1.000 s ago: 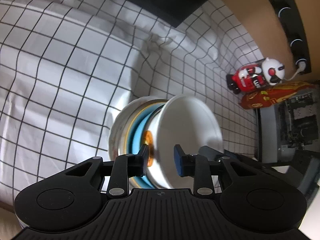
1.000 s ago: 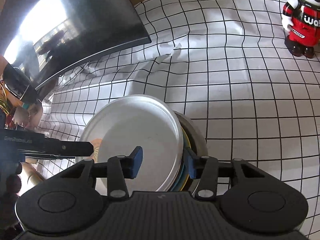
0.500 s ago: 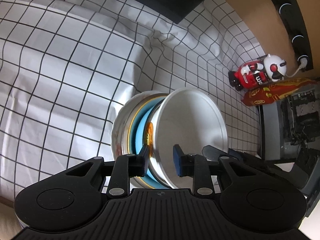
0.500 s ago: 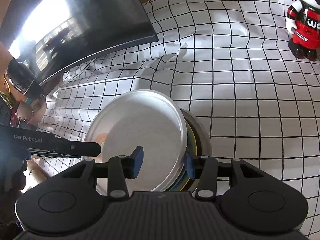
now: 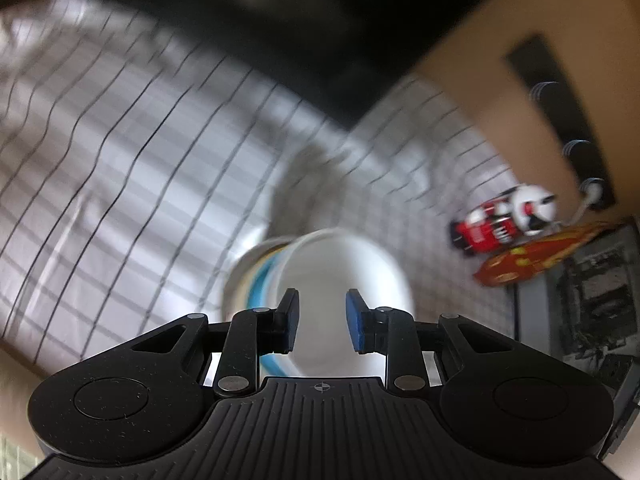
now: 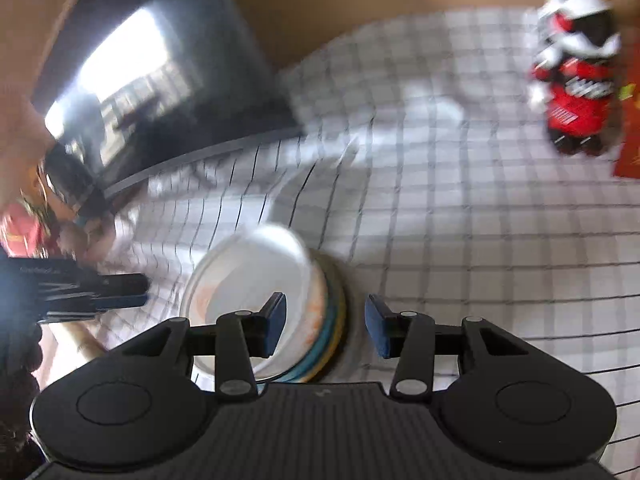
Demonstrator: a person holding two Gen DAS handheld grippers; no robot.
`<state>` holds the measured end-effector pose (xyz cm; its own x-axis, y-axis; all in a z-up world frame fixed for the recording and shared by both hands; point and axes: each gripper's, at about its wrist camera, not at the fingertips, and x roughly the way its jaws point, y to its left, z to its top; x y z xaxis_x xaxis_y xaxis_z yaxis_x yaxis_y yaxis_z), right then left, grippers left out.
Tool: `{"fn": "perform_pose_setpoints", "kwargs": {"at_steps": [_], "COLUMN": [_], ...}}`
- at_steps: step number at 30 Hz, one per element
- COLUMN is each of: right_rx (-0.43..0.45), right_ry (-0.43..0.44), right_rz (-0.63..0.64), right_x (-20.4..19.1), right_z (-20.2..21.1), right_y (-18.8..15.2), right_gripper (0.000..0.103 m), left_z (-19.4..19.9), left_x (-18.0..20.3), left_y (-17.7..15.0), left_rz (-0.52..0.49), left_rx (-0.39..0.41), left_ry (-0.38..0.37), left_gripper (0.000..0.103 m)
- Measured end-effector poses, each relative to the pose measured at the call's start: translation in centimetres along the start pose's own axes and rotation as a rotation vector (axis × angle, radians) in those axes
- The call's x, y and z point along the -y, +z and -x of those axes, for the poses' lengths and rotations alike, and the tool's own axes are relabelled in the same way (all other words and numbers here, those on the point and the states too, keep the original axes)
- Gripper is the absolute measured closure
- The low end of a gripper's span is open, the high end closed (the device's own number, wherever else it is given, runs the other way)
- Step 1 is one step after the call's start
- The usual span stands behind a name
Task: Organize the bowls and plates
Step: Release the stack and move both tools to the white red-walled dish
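Left hand-held gripper (image 5: 319,320) narrowly parted, right hand-held gripper (image 6: 325,330) parted, blurred plate stack (image 6: 276,304) beneath.

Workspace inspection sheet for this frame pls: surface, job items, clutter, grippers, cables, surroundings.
Surface: checked cloth, creased; both views blurred.
Job's things: one stack of dishes on the cloth, white one on top.
Clutter: toy figure; red packet beside it.
Grippers: left gripper open, right gripper open, both empty.
Cables: white lead at the black panel.
Surroundings: dark screen, brown wall.
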<state>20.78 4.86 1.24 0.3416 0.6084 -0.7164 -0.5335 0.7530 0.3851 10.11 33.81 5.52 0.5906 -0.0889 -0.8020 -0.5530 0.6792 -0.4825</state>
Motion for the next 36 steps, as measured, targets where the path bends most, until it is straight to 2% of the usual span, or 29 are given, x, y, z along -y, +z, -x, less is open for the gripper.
{"fn": "perform_pose_setpoints", "kwargs": {"at_steps": [3,5,9,12,16,18,21,24,27,31,34,36], "right_rx": [0.104,0.154,0.197,0.157,0.101,0.091,0.086,0.073,0.045,0.015,0.028,0.025], "right_ry": [-0.073,-0.153,-0.322,-0.453,-0.541,-0.517,-0.468,-0.432,-0.399,-0.352,-0.331,-0.314], "right_rz": [-0.012,-0.024,-0.103,-0.211,-0.309,-0.348,-0.398,-0.452,-0.487,-0.501,-0.453,-0.421], "right_x": [4.2,7.5,15.8,22.7,29.3,31.1,33.3,35.4,36.1,34.9,31.8,29.5], "right_z": [5.7,9.1,15.3,18.1,19.2,19.0,17.8,15.8,13.7,12.1,11.3,10.2], "right_y": [-0.5,-1.5,-5.1,-8.7,-12.3,-13.4,-14.5,-15.3,-15.8,-16.2,-15.3,-14.5], "right_gripper": [0.059,0.058,0.055,0.055,0.055,0.055,0.055,0.055,0.055,0.065,0.065,0.065], "left_z": [-0.1,-2.1,-9.3,-15.3,-22.1,-24.9,-27.7,-30.1,-32.5,-33.1,-31.5,-29.8], "left_x": [5.4,9.4,17.6,23.4,29.2,31.3,33.2,34.4,34.5,33.3,31.6,29.3], "left_y": [-1.5,-2.9,-8.0,-13.2,-19.5,-21.9,-24.2,-25.6,-26.0,-26.7,-25.8,-24.3], "left_rz": [-0.078,-0.132,-0.239,-0.331,-0.397,-0.42,-0.451,-0.504,-0.52,-0.509,-0.555,-0.543], "left_rx": [0.048,0.024,-0.115,-0.25,-0.409,-0.459,-0.461,-0.446,-0.488,-0.538,-0.5,-0.478], "left_ry": [-0.061,-0.108,-0.184,-0.234,-0.265,-0.247,-0.186,-0.113,-0.086,-0.133,-0.123,-0.107], "left_gripper": [0.074,0.074,0.074,0.074,0.074,0.074,0.074,0.074,0.074,0.077,0.078,0.079]}}
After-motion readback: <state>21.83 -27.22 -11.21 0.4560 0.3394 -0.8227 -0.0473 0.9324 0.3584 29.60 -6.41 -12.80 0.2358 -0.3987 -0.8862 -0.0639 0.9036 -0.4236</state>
